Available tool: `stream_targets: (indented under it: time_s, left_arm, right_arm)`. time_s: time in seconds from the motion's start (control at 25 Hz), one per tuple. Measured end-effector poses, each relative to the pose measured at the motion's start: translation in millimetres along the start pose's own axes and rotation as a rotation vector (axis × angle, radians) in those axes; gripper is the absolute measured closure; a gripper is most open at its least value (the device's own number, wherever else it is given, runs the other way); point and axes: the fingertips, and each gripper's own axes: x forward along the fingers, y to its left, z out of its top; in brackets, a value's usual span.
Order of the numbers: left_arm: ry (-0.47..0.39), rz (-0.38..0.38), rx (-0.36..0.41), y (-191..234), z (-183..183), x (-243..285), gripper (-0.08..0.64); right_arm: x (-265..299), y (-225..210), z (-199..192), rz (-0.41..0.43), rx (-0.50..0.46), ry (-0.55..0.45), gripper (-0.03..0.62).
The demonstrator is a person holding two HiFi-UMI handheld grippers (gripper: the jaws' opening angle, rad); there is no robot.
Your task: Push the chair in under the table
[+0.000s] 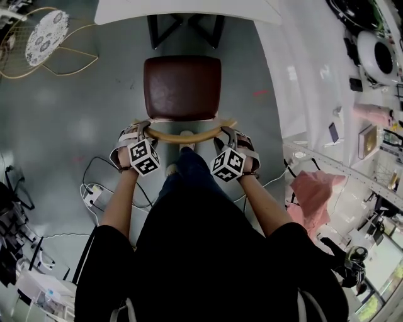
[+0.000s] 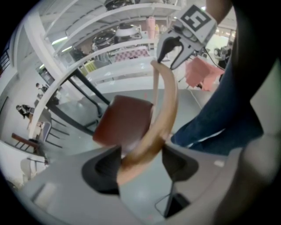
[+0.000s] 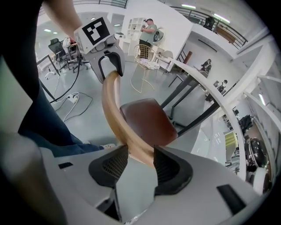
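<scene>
Head view: one chair (image 1: pixel 182 88) stands near you, its seat just short of the far table (image 1: pixel 189 9) — two grippers on its curved backrest (image 1: pixel 186 133). Left gripper view: your left gripper (image 2: pixel 141 153) pinches the backrest, jaws narrowly apart. Right gripper view: your right gripper (image 3: pixel 140 154) clamps it likewise.

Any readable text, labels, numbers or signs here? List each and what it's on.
No readable text anywhere.
On the left gripper and right gripper, both shut on the chair backrest: square marker patterns only, no letters.
Things on the white counter: print too small to read.
</scene>
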Motion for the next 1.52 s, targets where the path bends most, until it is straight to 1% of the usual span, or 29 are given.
stream_targets:
  time_s: [0.36, 0.72, 0.92, 1.12, 1.52]
  left_arm:
    - [0.028, 0.032, -0.020, 49.1, 12.3, 12.3, 0.258]
    - [0.057, 0.032, 0.000, 89.2, 14.0, 22.6, 0.252]
    - [0.043, 0.038, 0.016, 110.8, 14.8, 25.5, 0.252]
    - [0.021, 0.037, 0.028, 132.6, 25.3, 31.2, 0.252]
    - [-0.013, -0.002, 0.061, 172.5, 35.1, 42.0, 0.252]
  right_arm:
    - [18.3, -48.4, 16.9, -0.008, -0.013, -0.025, 0.414]
    - [32.8, -76.1, 35.4, -0.023, 0.025, -0.024, 0.414]
    - [39.5, -90.7, 45.9, -0.030, 0.032, -0.020, 0.414]
    - [47.5, -113.2, 49.6, -0.038, 0.047, 0.000, 0.414]
    - [62.2, -148.9, 63.9, -0.062, 0.081, 0.023, 0.414]
